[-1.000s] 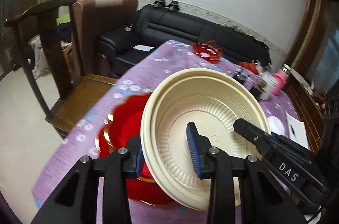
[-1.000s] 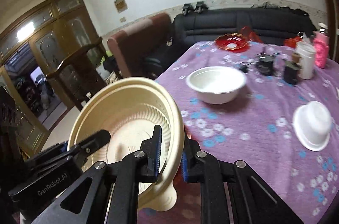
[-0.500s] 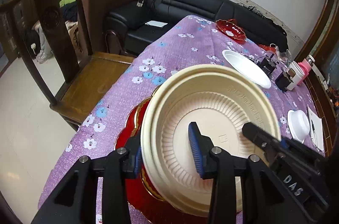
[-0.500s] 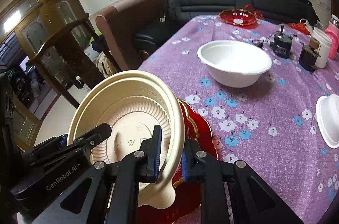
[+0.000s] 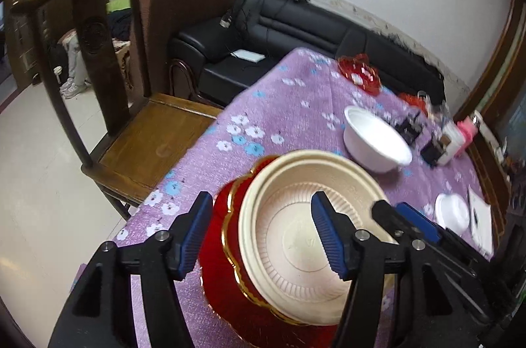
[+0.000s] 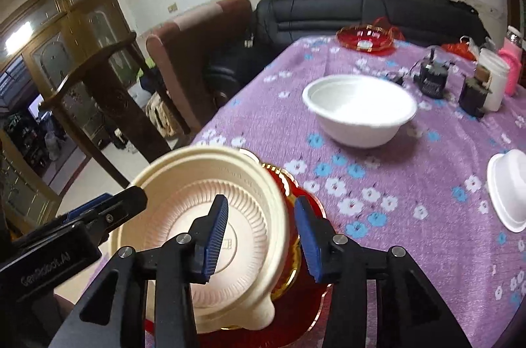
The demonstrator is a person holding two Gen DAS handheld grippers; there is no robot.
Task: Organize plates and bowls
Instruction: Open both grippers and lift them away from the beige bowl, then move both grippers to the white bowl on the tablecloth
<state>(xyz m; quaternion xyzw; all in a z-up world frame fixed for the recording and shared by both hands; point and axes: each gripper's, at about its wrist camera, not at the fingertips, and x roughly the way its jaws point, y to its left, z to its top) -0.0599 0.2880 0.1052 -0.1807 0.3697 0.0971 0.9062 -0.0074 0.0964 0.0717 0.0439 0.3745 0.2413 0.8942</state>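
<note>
Change: half a second ago both my hand-held grippers were clamped on the cream bowl's rim; now both have let go.
Left hand-held gripper (image 5: 259, 233): released, jaws spread wide either side of the bowl's left rim.
Right hand-held gripper (image 6: 261, 237): released, jaws straddling the right rim (I see a gap on both sides).
Cream bowl (image 5: 305, 246): ribbed inside, pour lip at its near edge, sitting in the red plate (image 5: 220, 252) at the near end of the table (image 5: 296, 104).
White bowl (image 6: 358, 109): farther along the table, well apart.
</note>
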